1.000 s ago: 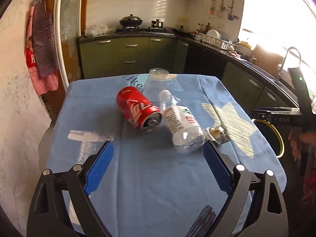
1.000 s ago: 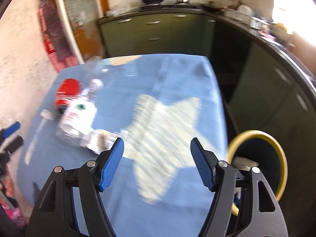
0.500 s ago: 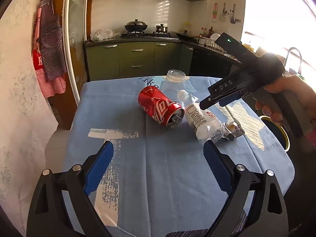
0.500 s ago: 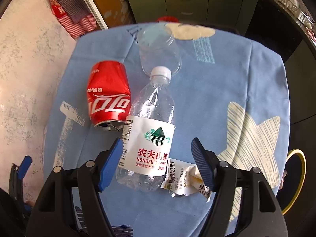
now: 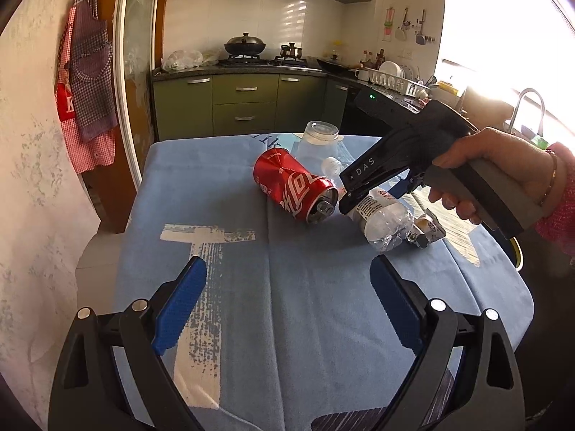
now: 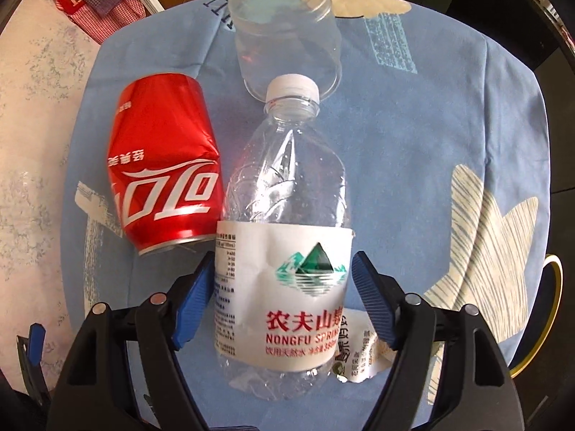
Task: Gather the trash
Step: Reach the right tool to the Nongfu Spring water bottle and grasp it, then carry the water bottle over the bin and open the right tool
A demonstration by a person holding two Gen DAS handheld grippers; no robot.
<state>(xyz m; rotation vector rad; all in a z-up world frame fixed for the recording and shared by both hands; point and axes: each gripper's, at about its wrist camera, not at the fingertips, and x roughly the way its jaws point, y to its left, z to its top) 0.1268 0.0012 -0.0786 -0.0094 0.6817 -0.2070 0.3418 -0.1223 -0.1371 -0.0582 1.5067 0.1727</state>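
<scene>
A clear water bottle point(image 6: 287, 251) with a white label lies on the blue tablecloth point(image 5: 251, 287). My right gripper point(image 6: 284, 262) points down over it, and its jaws are opening with the bottle's labelled body between the pads. A dented red cola can point(image 6: 165, 165) lies just left of the bottle. An upturned clear plastic cup point(image 6: 287, 25) stands beyond the bottle's cap. A crumpled wrapper point(image 6: 359, 352) lies against the bottle's base. My left gripper point(image 5: 287, 265) hovers open over the near part of the table, with nothing between its fingers.
A yellow-rimmed bin point(image 6: 555, 287) sits below the table's right edge. A person's hand point(image 5: 478, 179) holds the right tool above the bottle point(image 5: 384, 219). Green kitchen cabinets point(image 5: 244, 107) line the back wall, and an apron point(image 5: 90, 82) hangs at the left.
My right gripper swung from the table's right side over the bottle, tipped downward and sank until its fingers straddle the bottle. The left gripper drew back slightly from the trash.
</scene>
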